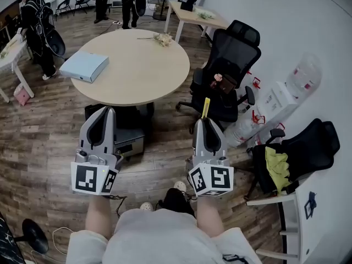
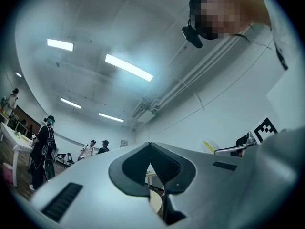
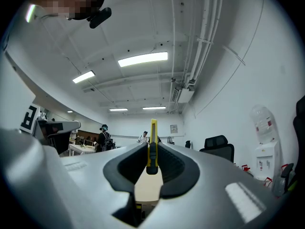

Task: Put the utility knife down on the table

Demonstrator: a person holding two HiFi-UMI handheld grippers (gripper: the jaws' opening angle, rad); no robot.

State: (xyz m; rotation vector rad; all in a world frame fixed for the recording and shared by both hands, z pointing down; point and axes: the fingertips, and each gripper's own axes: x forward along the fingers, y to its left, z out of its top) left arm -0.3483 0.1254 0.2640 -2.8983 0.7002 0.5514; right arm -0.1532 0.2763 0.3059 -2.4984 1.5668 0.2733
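The yellow utility knife (image 1: 205, 107) stands upright, pinched between the jaws of my right gripper (image 1: 207, 121), with its tip poking out past the fingertips. In the right gripper view the knife (image 3: 153, 136) shows edge-on, a thin yellow strip with a black slider, clamped in the right gripper (image 3: 152, 152). My left gripper (image 1: 108, 113) is held level beside it at the left, shut with nothing in it; the left gripper (image 2: 151, 150) has its dark pads almost touching. The round beige table (image 1: 146, 70) lies ahead, beyond both grippers.
A pale blue flat box (image 1: 84, 66) lies on the table's left side, a small bunch of flowers (image 1: 162, 38) at its far edge. A black office chair (image 1: 231, 65) stands right of the table, a dark case (image 1: 127, 141) under it. A water dispenser (image 1: 286, 95) stands against the right wall. People stand at the back.
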